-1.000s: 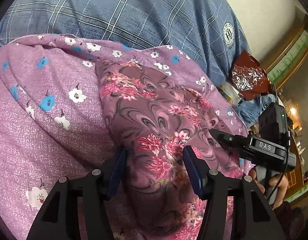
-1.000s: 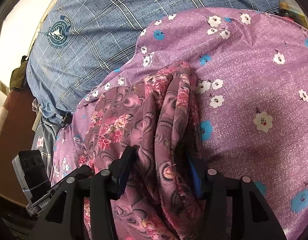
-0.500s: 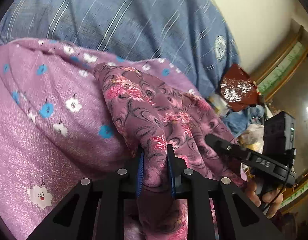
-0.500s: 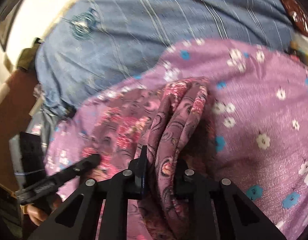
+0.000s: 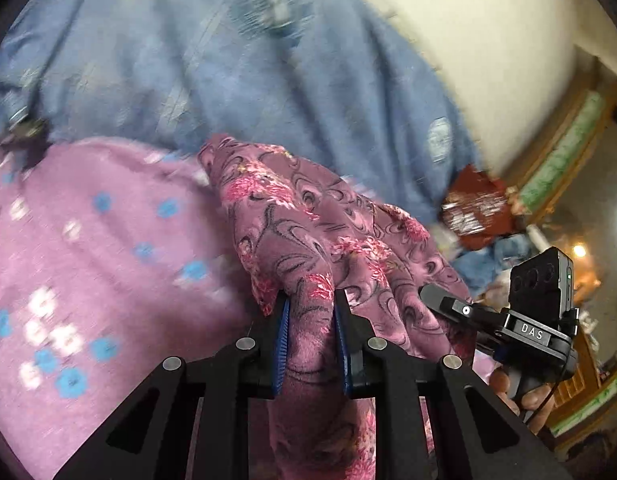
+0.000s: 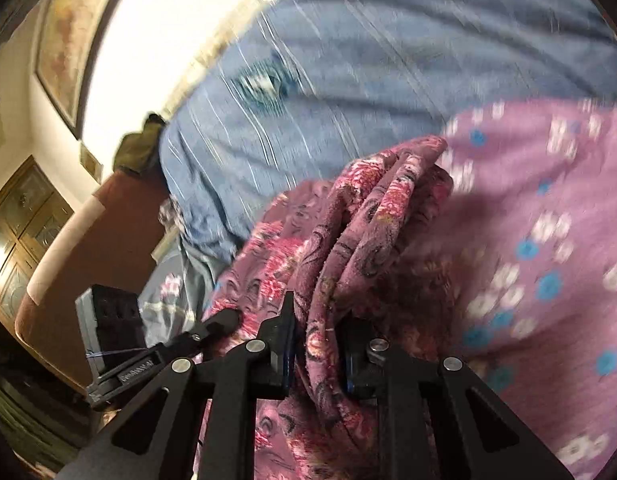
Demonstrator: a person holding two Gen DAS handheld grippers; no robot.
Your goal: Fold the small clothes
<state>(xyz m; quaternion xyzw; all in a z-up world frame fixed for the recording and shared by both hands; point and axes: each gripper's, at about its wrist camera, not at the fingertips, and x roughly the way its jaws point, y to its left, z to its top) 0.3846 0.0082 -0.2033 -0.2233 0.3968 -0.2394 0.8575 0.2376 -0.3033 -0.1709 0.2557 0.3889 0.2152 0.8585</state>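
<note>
A mauve garment with pink flowers and dark swirls (image 5: 308, 232) is bunched up and lifted off a purple sheet with white and blue flowers (image 5: 88, 248). My left gripper (image 5: 310, 300) is shut on one fold of the garment. My right gripper (image 6: 318, 312) is shut on another bunched fold of the garment (image 6: 372, 216). The right gripper also shows at the right of the left wrist view (image 5: 440, 296), and the left gripper at the lower left of the right wrist view (image 6: 224, 320). The cloth hangs down between and below both pairs of fingers.
A blue checked blanket (image 5: 228, 64) lies behind the purple sheet (image 6: 548, 240). A dark red foil bag (image 5: 476, 208) and blue clutter sit at the right. A brown headboard (image 6: 88, 240) and wooden cabinet are at the left. The background is motion-blurred.
Both grippers closed on folds of the mauve garment and lifted it upward off the purple sheet; the views have tilted up toward the wall.
</note>
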